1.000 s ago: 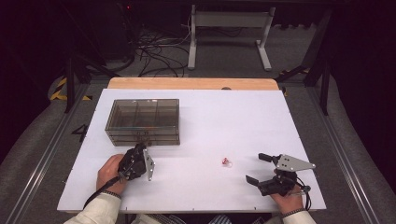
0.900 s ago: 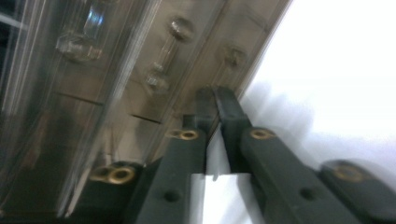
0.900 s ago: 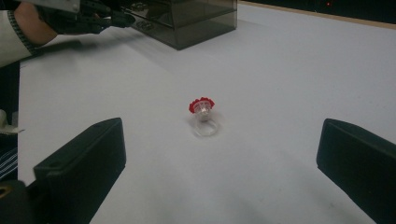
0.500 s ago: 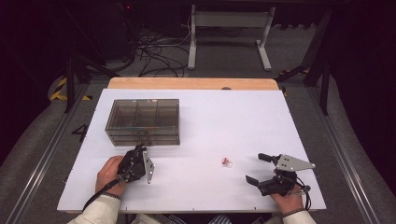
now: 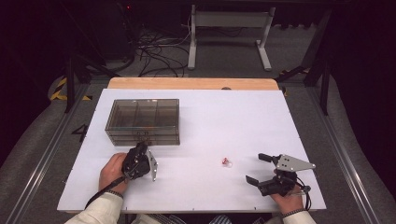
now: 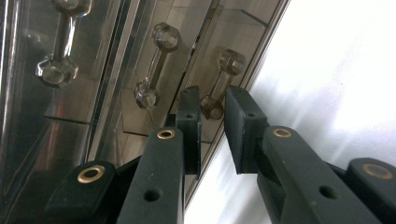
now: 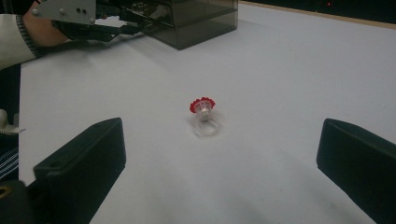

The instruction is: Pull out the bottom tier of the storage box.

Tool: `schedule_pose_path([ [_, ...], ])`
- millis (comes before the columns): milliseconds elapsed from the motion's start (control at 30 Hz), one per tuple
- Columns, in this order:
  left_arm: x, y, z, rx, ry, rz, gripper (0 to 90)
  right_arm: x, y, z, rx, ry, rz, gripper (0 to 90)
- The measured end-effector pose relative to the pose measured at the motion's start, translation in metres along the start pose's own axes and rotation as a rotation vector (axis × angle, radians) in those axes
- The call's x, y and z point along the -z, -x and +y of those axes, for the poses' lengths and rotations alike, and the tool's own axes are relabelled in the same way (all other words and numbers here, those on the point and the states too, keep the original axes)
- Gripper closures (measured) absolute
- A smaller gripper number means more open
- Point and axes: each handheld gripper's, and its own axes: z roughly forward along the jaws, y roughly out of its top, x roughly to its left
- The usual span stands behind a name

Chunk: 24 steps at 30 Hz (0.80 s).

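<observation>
Now left hand-held gripper (image 6: 212,119) nearer the drawer handle (image 6: 218,84), jaws narrowly parted.

high view: above near edge, facing the smoky clear-plastic drawer box (image 5: 142,122) | left gripper view: close at its handles | right gripper view: low, far, shares box (image 7: 196,16)

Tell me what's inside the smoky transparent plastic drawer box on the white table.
Through the top of the smoky transparent plastic drawer box, divider walls show three compartments, and something small and reddish glints in the middle one. The tinted plastic and glare hide any other contents.
</observation>
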Motion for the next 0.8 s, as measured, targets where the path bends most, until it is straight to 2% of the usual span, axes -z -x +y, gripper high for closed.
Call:
schedule_pose_path([
  [100,0.0000,0.0016,0.0013,-0.019,-0.011,0.005,78.2,0.0000,0.0002,0.0001,-0.001,0.000,0.000,1.9],
  [133,0.0003,0.0019,0.0020,-0.028,-0.015,0.018,78.6,0.0000,0.0002,0.0001,-0.002,0.000,0.000,1.9],
  [800,0.0033,0.0021,0.0042,-0.039,-0.029,0.032,79.7,0.0011,0.0008,0.0000,-0.007,0.005,0.011,1.9],
])
